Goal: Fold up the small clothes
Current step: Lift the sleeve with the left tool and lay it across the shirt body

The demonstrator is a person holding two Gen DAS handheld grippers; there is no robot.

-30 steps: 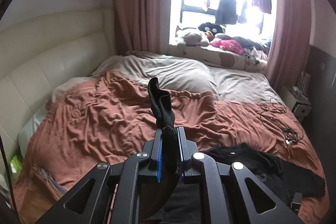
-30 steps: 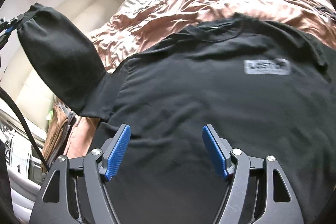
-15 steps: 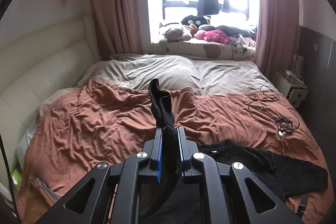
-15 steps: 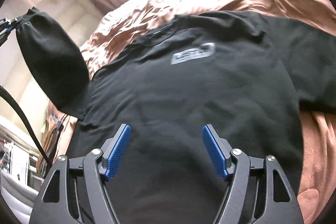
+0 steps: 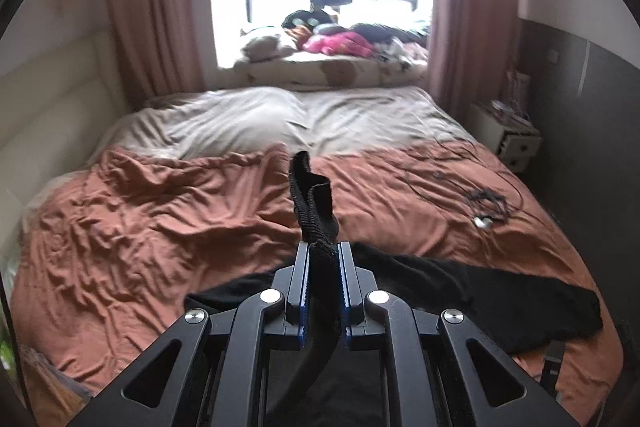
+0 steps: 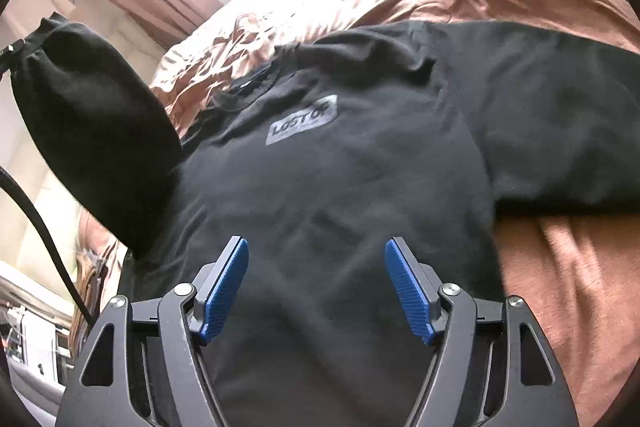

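The black cotton T-shirt with a grey printed chest label lies spread on the rust-brown rumpled duvet of the bed. The left gripper has its jaws clamped on the shirt's sleeve cuff, lifted off the bed. The right gripper hangs over the shirt's body, jaws wide apart, holding nothing. The shirt's lower hem is cut off; the label reads perhaps "LOST OF".
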